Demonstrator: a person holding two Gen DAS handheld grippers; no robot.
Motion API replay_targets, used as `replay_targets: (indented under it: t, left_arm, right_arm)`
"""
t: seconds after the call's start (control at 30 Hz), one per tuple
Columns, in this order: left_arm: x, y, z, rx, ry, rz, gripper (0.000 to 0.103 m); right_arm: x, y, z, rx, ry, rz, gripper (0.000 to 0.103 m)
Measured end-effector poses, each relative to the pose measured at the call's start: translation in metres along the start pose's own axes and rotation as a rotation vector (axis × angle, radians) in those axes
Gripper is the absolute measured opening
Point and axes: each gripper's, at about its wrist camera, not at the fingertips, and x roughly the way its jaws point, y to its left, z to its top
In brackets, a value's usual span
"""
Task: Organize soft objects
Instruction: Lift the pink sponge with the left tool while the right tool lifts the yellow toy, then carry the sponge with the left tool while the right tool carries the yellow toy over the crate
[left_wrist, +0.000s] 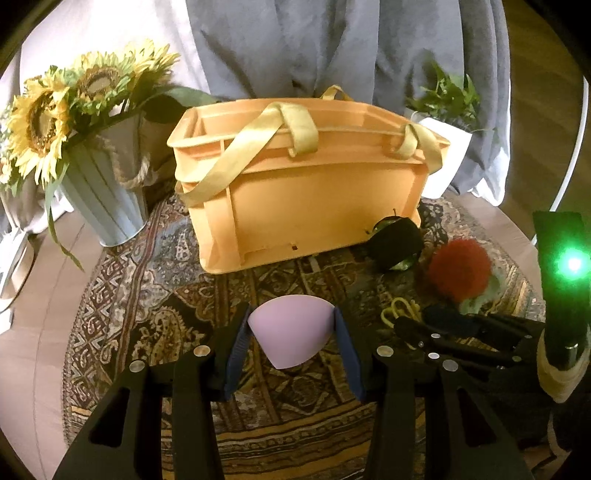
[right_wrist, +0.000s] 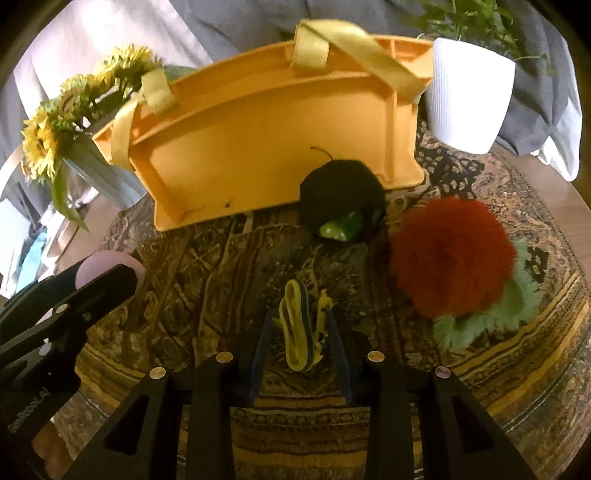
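Note:
My left gripper (left_wrist: 291, 332) is shut on a lilac teardrop sponge (left_wrist: 290, 328), held above the patterned rug in front of the orange crate (left_wrist: 306, 195). The sponge also shows in the right wrist view (right_wrist: 110, 264). My right gripper (right_wrist: 301, 332) has its blue pads around a yellow and blue looped band (right_wrist: 295, 332) lying on the rug; the pads seem to touch it. The right gripper shows in the left wrist view (left_wrist: 436, 325). A black yarn ball (right_wrist: 341, 192) leans on the crate. A red pompom (right_wrist: 452, 254) lies on a green fluffy one (right_wrist: 491, 314).
The orange crate (right_wrist: 258, 140) has yellow fabric handles (left_wrist: 236, 155). A grey bucket of sunflowers (left_wrist: 103, 192) stands to its left, a white plant pot (right_wrist: 469, 92) to its right. Grey and white cloth hangs behind. The round patterned rug (left_wrist: 155, 295) covers the tabletop.

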Motion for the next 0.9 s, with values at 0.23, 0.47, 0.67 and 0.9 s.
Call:
replay_targets:
  t: [0.23,0.47,0.67,0.9]
  left_arm:
    - [0.008,0.001,-0.002,-0.007,0.021,0.007,0.045]
    - [0.011,-0.002,-0.001,-0.01,0.027,0.005,0.045]
    - [0.008,-0.005,0.0,-0.008,0.018,0.008,0.045]
    - [-0.006,-0.009,0.007,-0.015,-0.018,0.004,0.045]
  right_arm:
    - [0.011,0.0,0.001,-0.028,0.017,-0.02,0.033]
    - [0.016,0.001,0.0,-0.047,0.021,-0.019,0.033]
    - [0.008,0.001,0.0,-0.055,0.006,-0.022,0.03]
    - [-0.019,-0.002,0.008,-0.047,-0.049,-0.017,0.03]
